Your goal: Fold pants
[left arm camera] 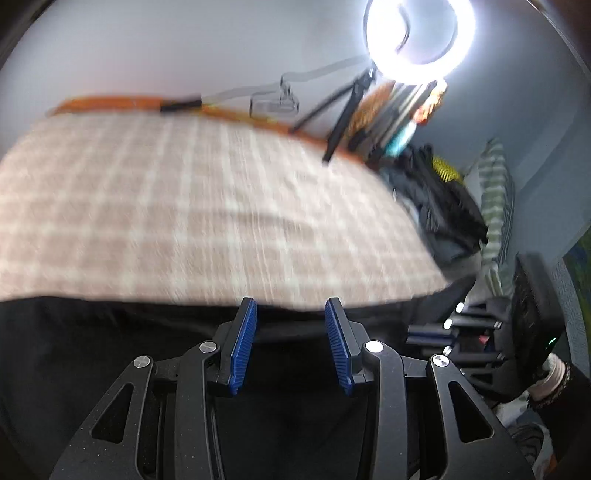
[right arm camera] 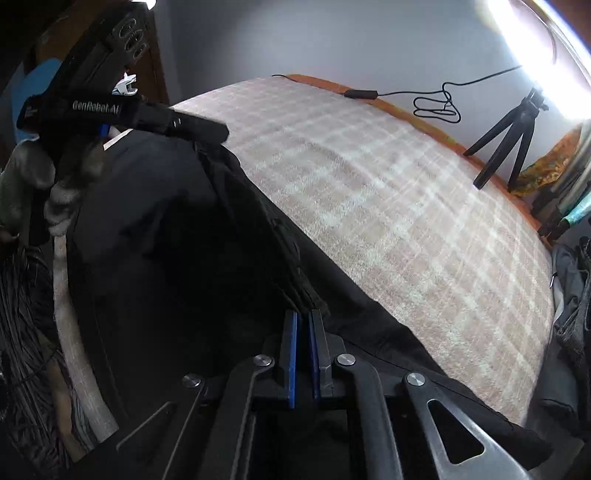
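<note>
Black pants (right arm camera: 177, 258) lie on a bed covered with a pink and white checked sheet (right arm camera: 388, 206). My right gripper (right arm camera: 303, 317) is shut on a bunched edge of the pants, which runs away to the upper left. My left gripper (left arm camera: 290, 308) is open with nothing between its blue pads (left arm camera: 243, 343), just above the pants (left arm camera: 110, 350) near their edge on the sheet (left arm camera: 203, 206). The left gripper also shows in the right wrist view (right arm camera: 207, 131), over the far end of the pants. The left wrist view is blurred.
A ring light (left arm camera: 419, 35) on a black tripod (right arm camera: 506, 140) stands at the bed's far right corner, with a black cable (right arm camera: 436, 105) along the wall. Dark clothes (left arm camera: 439, 206) are piled at the right of the bed. The right gripper's body shows at the right (left arm camera: 524, 314).
</note>
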A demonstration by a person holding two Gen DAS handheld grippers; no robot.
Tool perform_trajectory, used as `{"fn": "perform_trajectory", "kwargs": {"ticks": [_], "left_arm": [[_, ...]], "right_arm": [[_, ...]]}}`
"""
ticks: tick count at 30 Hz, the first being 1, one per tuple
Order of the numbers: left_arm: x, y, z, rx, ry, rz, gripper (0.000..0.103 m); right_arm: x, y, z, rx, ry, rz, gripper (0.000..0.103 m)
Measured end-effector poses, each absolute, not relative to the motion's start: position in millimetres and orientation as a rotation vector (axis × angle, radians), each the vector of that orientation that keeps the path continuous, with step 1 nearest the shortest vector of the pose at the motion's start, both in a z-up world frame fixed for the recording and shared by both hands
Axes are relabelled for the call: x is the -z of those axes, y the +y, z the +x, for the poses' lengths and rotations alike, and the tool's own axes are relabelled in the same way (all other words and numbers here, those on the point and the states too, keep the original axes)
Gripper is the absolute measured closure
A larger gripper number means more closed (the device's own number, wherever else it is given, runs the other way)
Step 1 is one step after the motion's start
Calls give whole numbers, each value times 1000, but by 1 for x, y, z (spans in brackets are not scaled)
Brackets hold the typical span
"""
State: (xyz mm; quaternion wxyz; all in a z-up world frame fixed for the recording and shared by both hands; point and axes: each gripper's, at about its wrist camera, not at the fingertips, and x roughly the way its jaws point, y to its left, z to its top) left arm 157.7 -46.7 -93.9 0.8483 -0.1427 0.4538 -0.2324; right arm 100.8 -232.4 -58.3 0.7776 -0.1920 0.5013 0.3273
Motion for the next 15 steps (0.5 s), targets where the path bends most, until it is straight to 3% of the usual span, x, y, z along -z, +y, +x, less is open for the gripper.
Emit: {"fn": "perform_trajectory", "kwargs": {"ticks": [2, 5, 8, 14, 15], "left_arm": [[110, -51, 159, 480, 1013, -287, 66], [114, -52, 154, 485, 1004, -264, 66], [114, -52, 153, 487, 1000, -253, 66], [114, -54, 155, 490, 997, -239, 66], [114, -55, 155, 491, 997, -237, 66]], "right_arm": [[56, -236, 104, -720, 1094, -391, 91], [44, -243, 110, -742, 1075, -362, 61], [35, -245, 120, -760, 1049, -332, 49], [45, -235, 143, -820, 1109, -273, 45], [49, -232, 145, -839, 1125, -266, 57]]}}
